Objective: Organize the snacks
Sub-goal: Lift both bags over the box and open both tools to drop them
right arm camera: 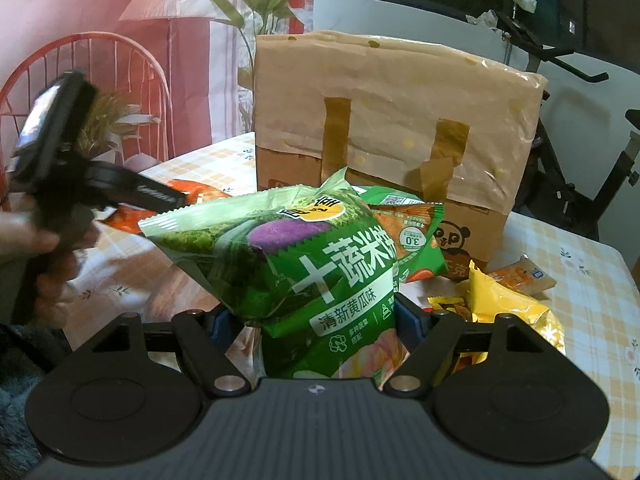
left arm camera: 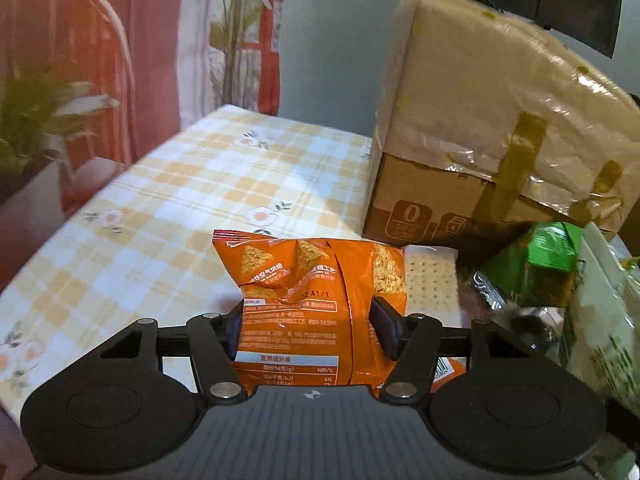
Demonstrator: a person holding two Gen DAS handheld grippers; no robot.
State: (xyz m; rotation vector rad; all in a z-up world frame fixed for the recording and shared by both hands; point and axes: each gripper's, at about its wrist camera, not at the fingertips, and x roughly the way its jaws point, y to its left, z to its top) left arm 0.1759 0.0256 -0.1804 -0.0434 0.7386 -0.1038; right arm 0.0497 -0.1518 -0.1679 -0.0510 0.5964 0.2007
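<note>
I'm pinching the orange chip bag point(left arm camera: 304, 304) in the left gripper point(left arm camera: 310, 322), jaws partly closed and both pads pressing into its crumpled sides, the bag standing upright between them over the checked tablecloth point(left arm camera: 160, 208). I'm holding the green snack bag point(right arm camera: 316, 280) in the right gripper point(right arm camera: 316, 322), jaws fairly wide, pads squeezing its lower half, the bag tilting up and to the left. Just beyond the orange bag a white cracker pack point(left arm camera: 432, 284) is lying beside it, with more green packets point(left arm camera: 548, 256) to its right. Behind the green bag another green-and-orange packet point(right arm camera: 412, 232) is leaning by the taped cardboard box point(right arm camera: 392, 120), which is standing on the table behind everything. A yellow bag point(right arm camera: 508, 304) and a small orange packet point(right arm camera: 524, 276) are lying to the right. From the right camera I'm seeing a hand point(right arm camera: 36, 248) at the left edge gripping the other tool.
</note>
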